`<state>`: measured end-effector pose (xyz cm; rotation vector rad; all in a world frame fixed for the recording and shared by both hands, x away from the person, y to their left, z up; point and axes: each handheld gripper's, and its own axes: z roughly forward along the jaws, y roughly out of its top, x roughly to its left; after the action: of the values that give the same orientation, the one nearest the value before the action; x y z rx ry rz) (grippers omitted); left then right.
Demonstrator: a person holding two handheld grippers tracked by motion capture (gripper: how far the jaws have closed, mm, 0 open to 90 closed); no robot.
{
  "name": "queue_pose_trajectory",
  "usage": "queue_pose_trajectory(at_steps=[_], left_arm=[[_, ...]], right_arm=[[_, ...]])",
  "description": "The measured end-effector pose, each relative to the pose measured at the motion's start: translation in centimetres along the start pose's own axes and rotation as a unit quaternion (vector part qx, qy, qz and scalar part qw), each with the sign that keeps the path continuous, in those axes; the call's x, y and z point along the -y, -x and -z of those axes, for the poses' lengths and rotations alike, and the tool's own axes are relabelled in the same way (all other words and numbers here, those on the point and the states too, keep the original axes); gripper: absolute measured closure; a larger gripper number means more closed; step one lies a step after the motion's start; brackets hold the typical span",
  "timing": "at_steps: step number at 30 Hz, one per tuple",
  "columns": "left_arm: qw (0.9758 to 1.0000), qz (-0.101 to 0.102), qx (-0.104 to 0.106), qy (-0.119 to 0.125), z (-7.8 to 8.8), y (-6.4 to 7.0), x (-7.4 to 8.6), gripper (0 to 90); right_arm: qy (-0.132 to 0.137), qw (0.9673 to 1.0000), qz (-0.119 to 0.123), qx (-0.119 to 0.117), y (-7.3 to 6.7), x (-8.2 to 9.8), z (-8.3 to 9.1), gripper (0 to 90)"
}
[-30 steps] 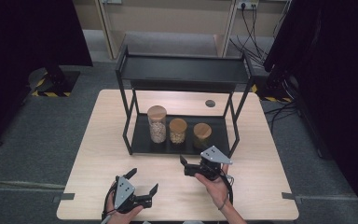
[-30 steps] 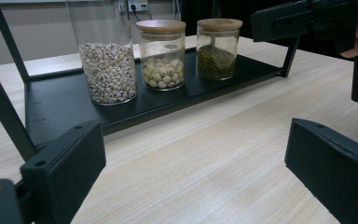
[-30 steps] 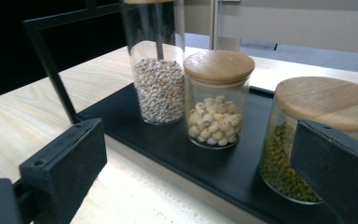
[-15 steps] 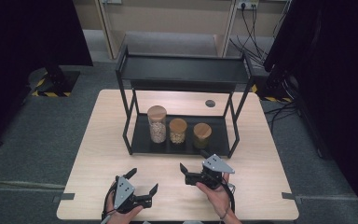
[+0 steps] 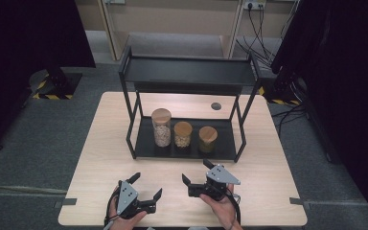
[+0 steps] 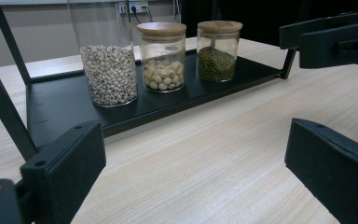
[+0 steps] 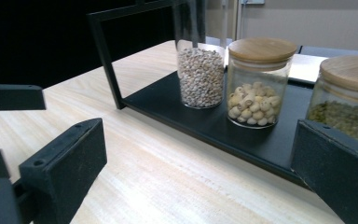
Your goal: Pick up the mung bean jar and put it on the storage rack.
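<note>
Resting near the front edge of the table (image 5: 100, 143), the left gripper (image 5: 144, 188) in the high view lies low with its jaws spread wide and nothing between them, aimed toward the rack (image 5: 187, 72); the hand under it is cut off by the bottom of the frame. Just to its right, the right gripper (image 5: 197, 173) sits a little further in from that edge, held from below by the right hand (image 5: 223, 208), its jaws likewise wide apart and empty, its grey plate on top. Bare tabletop lies between both grippers and the rack's lower shelf, where the tall jar (image 5: 161, 127), the middle jar (image 5: 182, 134) and the short jar (image 5: 207, 139) stand in a row, close together, toward the shelf's front; the upper shelf overhangs them. In the left gripper view, the two black jaws rise at the lower corners, well apart, with open table ahead; the tall jar (image 6: 108, 70) loses its lid to the top of the frame, the middle jar (image 6: 162, 56) and the short jar (image 6: 218, 50) show whole, and the other gripper's jaw juts in at upper right. In the right gripper view, the jaws again stand wide and empty; the short jar (image 7: 349, 98) is partly hidden behind the right-hand jaw and cut by the frame edge, the middle jar (image 7: 259, 81) is clear, and the tall jar (image 7: 201, 74) is cropped at its top
</note>
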<state>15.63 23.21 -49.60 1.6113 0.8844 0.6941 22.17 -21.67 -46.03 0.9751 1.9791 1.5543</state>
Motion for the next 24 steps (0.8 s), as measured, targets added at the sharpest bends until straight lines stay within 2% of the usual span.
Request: queue_pose_trajectory(at_steps=[11,24], left_arm=[[1.0,0.0,0.0,0.0,-0.02,0.0,0.01,4.5],[1.0,0.001,0.002,-0.001,-0.02,0.02,0.01,4.5]], right_arm=[[-0.004,0.9999,0.001,-0.013,-0.38,0.72,0.67,4.0],[-0.008,0.9999,0.0,-0.015,-0.41,0.82,0.57,4.0]])
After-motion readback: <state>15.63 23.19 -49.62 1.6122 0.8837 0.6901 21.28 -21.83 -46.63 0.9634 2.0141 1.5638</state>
